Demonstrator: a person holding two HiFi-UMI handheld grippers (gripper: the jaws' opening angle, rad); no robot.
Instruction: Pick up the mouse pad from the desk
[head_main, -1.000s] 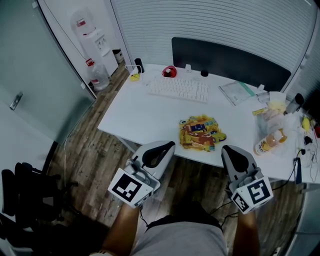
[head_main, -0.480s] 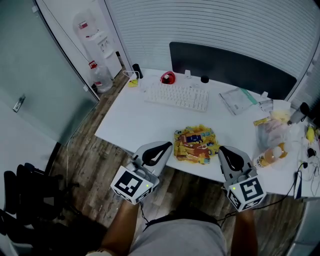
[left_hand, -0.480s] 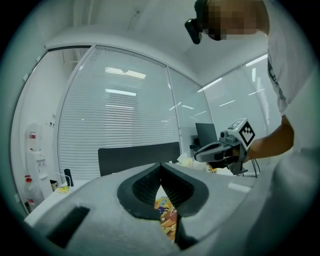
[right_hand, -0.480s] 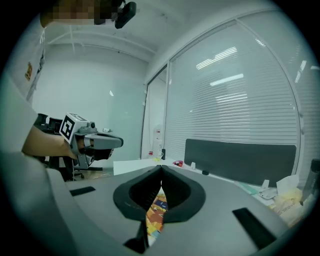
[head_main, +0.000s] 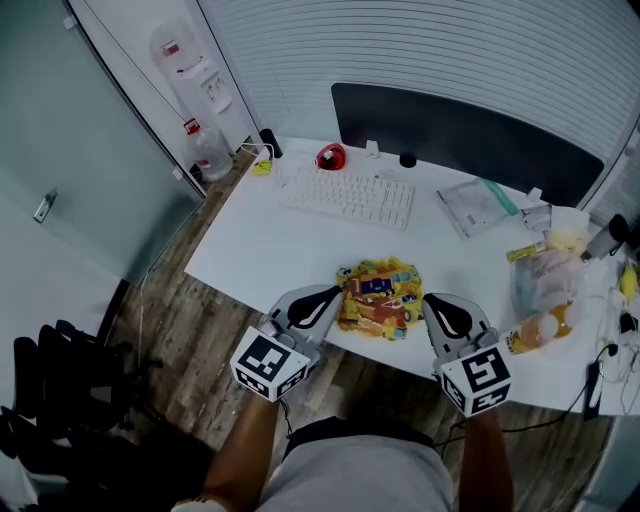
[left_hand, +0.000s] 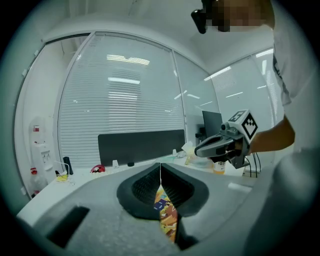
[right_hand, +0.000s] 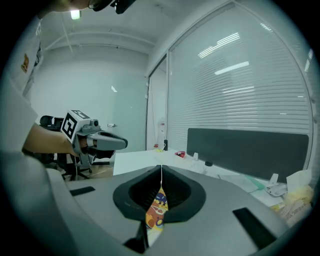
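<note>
Office, slatted blinds, white desk (head_main: 262, 243).

Head view: mouse pad (head_main: 378, 297), colourful, flat at desk's near edge. left gripper (head_main: 333, 294) and right gripper (head_main: 430, 302) at same edge, either side of pad; contact unclear.

Left gripper view: jaws shut, empty; pad seen past slit.

Right gripper view: same.

Pad likely thin, light, floppy. Pinch near-edge corners, both sides, else it sags.

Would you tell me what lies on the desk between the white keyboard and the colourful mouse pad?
Nothing does. In the head view, the stretch of white desk between the keyboard and the mouse pad is bare.
</note>
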